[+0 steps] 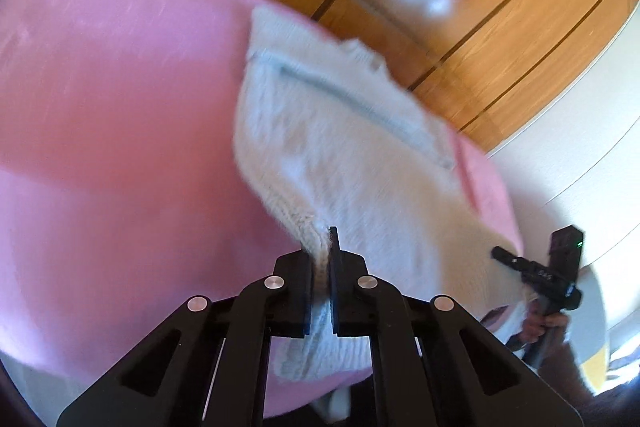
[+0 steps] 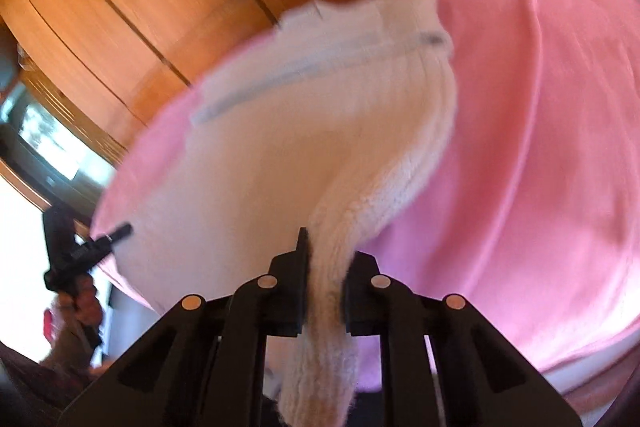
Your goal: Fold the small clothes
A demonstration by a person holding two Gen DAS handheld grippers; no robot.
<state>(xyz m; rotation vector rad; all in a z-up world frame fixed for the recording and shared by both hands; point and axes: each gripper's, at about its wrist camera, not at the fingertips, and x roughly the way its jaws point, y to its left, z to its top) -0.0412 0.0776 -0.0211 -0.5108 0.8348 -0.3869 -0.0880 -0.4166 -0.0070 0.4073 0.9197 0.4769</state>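
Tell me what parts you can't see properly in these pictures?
- Left wrist view: the white sweater is smeared by motion blur, so its shape is unclear.
- Right wrist view: the sweater's lower edge drops behind the right gripper.
- Both views: the pink blanket is cut off by the picture's edge.
- The person's hand is tiny and half hidden.

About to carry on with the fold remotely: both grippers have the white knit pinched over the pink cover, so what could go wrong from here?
1. The left gripper holds only a thin edge of the white knit garment; a pull could slip it free.
2. The garment's far edge lies at the rim of the pink cover, so dragging may drop it toward the wooden floor.
3. The right gripper bunches a thick fold, risking a crooked crease.
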